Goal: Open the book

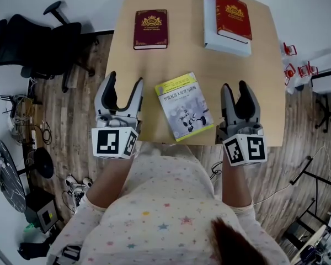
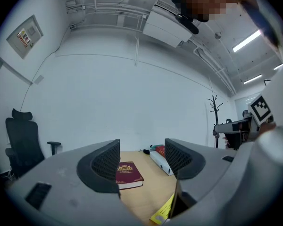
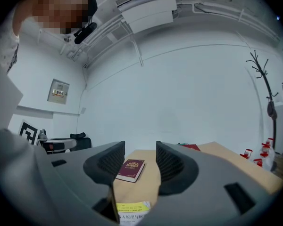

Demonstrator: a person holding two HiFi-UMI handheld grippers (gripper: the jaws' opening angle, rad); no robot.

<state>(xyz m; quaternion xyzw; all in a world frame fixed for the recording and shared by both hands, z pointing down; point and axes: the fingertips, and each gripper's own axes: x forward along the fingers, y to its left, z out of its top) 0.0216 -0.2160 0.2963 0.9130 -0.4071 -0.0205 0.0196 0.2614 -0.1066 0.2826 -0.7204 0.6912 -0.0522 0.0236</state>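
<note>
**Both grippers empty, paperback waiting shut**

The thin yellow-and-white paperback book (image 1: 184,106) lies closed and slightly askew on the pale wooden table (image 1: 187,54), near the front edge, between the two tools. The left gripper (image 1: 125,81) hovers just beside it with jaws spread wide and nothing in them. The right gripper (image 1: 234,87) has a narrower gap, also empty.

The book looks light and floppy, with a glossy cover that may slide. I would pin the spine side with the left tool and pinch only the cover at its free right-hand edge.

I count three books: this paperback and two maroon hardbacks, one lying alone (image 1: 150,29) and one (image 1: 233,16) on a single white flat box (image 1: 223,40). There are two grippers.
</note>
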